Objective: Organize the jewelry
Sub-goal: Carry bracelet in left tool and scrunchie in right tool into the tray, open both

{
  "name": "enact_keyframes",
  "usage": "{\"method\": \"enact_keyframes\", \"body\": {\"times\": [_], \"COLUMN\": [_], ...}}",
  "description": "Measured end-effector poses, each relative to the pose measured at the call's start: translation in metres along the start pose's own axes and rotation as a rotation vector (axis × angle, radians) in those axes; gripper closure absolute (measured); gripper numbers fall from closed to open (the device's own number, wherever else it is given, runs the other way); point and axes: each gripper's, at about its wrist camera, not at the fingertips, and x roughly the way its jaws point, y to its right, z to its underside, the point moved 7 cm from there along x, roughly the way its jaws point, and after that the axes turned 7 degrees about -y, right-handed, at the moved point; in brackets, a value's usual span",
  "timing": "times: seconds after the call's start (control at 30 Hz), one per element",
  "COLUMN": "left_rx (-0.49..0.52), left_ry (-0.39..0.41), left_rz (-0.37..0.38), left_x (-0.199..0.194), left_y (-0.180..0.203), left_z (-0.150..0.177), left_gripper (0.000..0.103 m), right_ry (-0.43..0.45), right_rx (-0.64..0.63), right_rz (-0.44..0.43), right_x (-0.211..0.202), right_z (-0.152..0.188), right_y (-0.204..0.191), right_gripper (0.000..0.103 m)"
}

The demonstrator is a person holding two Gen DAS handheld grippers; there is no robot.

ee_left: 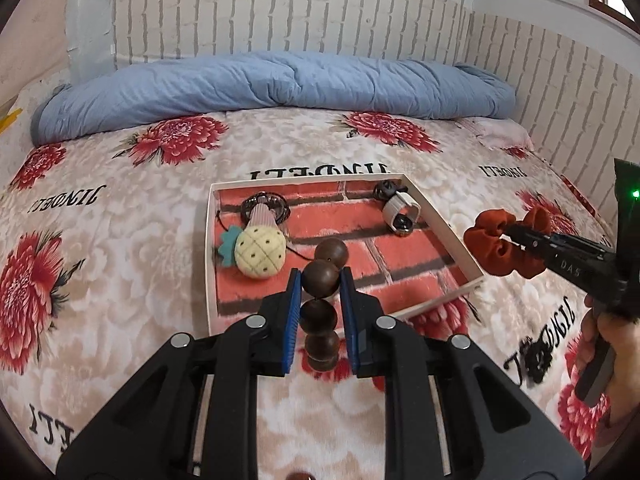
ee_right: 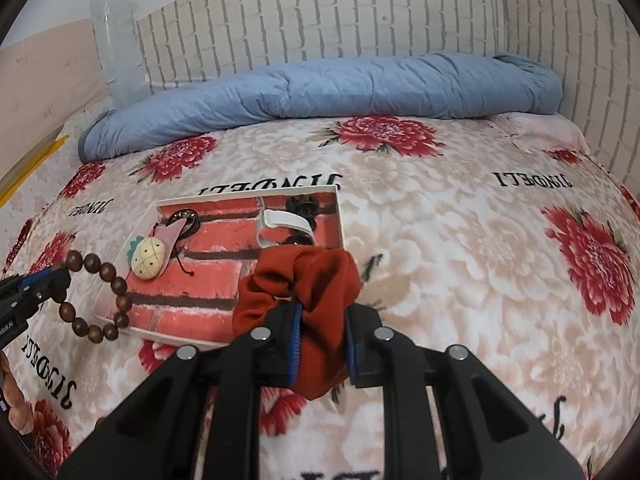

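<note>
My left gripper [ee_left: 320,280] is shut on a brown wooden bead bracelet [ee_left: 322,276], held over the near edge of a shallow white-rimmed tray [ee_left: 444,226] with a red brick lining. In the right wrist view the bracelet [ee_right: 100,300] hangs as a loop at the tray's [ee_right: 340,216] left side from the left gripper [ee_right: 60,276]. My right gripper [ee_right: 322,312] is shut on a rust-red scrunchie [ee_right: 308,276] just past the tray's near right corner; the scrunchie [ee_left: 504,240] shows right of the tray in the left wrist view.
Inside the tray lie a pineapple charm [ee_left: 260,254] on a dark hair tie, a white clip [ee_left: 400,210] and a black hair tie [ee_left: 386,189]. The tray sits on a floral bedspread [ee_left: 120,280]. A rolled blue quilt [ee_left: 280,88] lies along the brick-pattern wall.
</note>
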Motion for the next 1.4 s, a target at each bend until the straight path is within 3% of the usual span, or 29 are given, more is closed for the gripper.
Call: {"method": "enact_keyframes", "body": {"times": [0.4,0.83,1.1,1.4], "left_rx": [-0.046,-0.118,-0.118,-0.121], "left_ry": [-0.042,-0.110,-0.103,-0.103], "left_rz": [-0.025,-0.079,-0.101,-0.107], "left_x": [0.063,0.122,0.130,0.129], "left_y": [-0.036,-0.081,-0.088,-0.087], "left_z": [-0.026,-0.011,-0.012,-0.006], "left_gripper": [0.085,0.085,0.085,0.084], "right_ry": [-0.050,-0.078,-0.102,-0.095], "right_rx": [0.021,0.017,0.025,0.008], "right_rz": [0.009,0.019,0.018,-0.006], "right_x": [0.068,0.114,0.138,0.138], "right_z": [-0.011,-0.017,-0.017,-0.014], "right_y": [-0.006,-0.010,-0.015,-0.016], "right_gripper": [0.085,0.085,0.085,0.082]}}
